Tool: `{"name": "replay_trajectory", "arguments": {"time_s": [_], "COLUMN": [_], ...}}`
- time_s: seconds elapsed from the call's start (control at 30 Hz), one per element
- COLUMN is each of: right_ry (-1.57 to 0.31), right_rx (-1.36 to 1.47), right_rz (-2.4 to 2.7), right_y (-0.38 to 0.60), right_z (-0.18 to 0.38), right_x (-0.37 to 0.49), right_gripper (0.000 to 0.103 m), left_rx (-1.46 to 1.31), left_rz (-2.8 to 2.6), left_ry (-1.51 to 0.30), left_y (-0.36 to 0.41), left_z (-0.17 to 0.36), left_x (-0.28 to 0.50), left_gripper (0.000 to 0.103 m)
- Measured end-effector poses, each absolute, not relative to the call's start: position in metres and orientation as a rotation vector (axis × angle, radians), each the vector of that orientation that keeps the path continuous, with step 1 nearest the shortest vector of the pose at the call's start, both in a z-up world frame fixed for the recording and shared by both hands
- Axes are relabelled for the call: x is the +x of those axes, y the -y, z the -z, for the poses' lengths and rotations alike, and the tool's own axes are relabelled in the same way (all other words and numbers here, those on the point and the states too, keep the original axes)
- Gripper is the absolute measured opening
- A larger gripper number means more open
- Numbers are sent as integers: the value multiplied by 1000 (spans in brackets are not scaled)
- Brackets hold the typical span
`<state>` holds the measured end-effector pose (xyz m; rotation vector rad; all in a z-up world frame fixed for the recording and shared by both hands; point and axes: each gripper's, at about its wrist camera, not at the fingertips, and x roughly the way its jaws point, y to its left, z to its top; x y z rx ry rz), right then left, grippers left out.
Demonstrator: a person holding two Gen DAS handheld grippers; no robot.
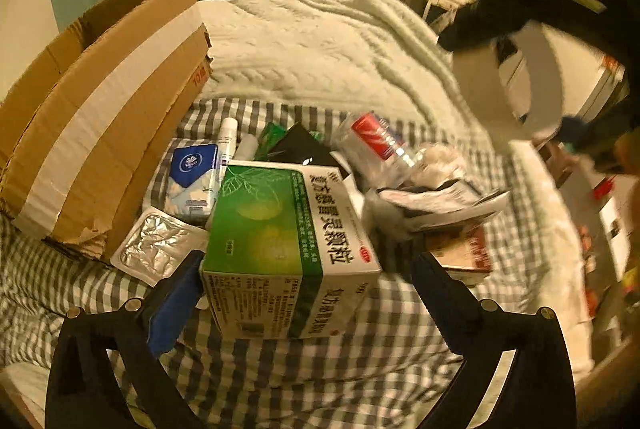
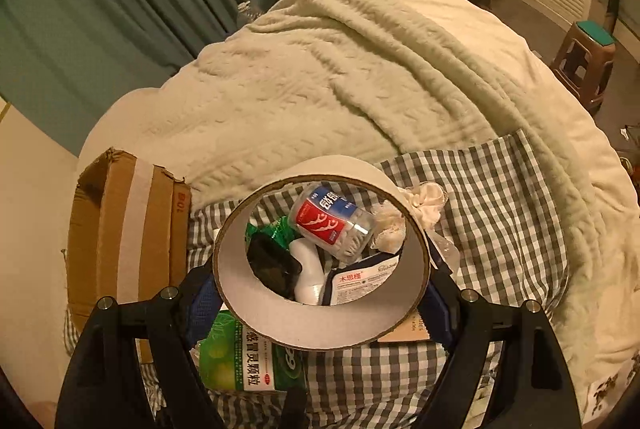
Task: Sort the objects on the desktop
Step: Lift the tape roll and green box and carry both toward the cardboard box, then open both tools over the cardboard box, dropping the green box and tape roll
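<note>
In the left wrist view, the left gripper point(image 1: 306, 277) stood with its fingers spread wide around a green-and-white medicine box point(image 1: 288, 245) at the lower centre of the frame. The left finger's blue pad lay against the box's side, while the right finger stood apart from it, so nothing was clamped. The box rested on a checked sheet point(image 1: 360, 369). Behind it, mid-frame, lay a clutter: a blue tissue pack point(image 1: 192, 185), a foil blister point(image 1: 158, 245) at lower left, a clear bottle with a red label point(image 1: 372, 141), and crumpled paper point(image 1: 440, 201). A cardboard box point(image 1: 100, 133) filled the left side.

In the right wrist view, the right gripper point(image 2: 320, 293) was clamped on a wide tape roll point(image 2: 320, 321) at centre frame, held above the sheet. Through its hole the bottle, a white tube point(image 2: 306, 269) and a dark object, possibly a case, could be seen. In the left view the roll appeared blurred at upper right. A pale blanket point(image 2: 340, 69) covered the upper half.
</note>
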<state>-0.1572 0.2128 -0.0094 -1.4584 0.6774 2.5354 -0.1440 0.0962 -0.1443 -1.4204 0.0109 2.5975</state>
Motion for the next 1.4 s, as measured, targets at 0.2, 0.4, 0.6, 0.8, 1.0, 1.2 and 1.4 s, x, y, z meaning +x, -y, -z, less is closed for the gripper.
{"name": "replay_trajectory", "arguments": {"time_s": [0.2, 0.4, 0.6, 0.8, 1.0, 1.2, 1.4], "right_ry": [-664, -646, -625, -529, -659, -604, -541], "right_rx": [-1469, -1472, -1440, -1310, -1312, -1403, -1533], "right_rz": [-2545, -2558, -2600, -2770, -2910, -3051, -3046], "right_y": [-212, -209, -200, -176, -137, -50, 12], "right_z": [11, 10, -1, -55, -85, -84, -50], "right_x": [-157, -156, -154, -144, -153, -183, -209], "right_gripper": [82, 82, 82, 82, 82, 82, 82], "left_rx": [-1502, -1339, -1113, -939, -1009, -1014, -1148], "left_rz": [-2639, -2707, -2810, -2910, -2962, -3083, -3106], "left_ry": [33, 30, -24, -36, 39, 340, 476], "left_y": [-78, -74, -64, -40, 21, 117, 170], "left_z": [172, 139, 87, 29, -18, -12, 26], "left_x": [-166, -163, -156, -162, -197, -208, -207], "left_gripper": [97, 79, 79, 79, 79, 79, 79]}}
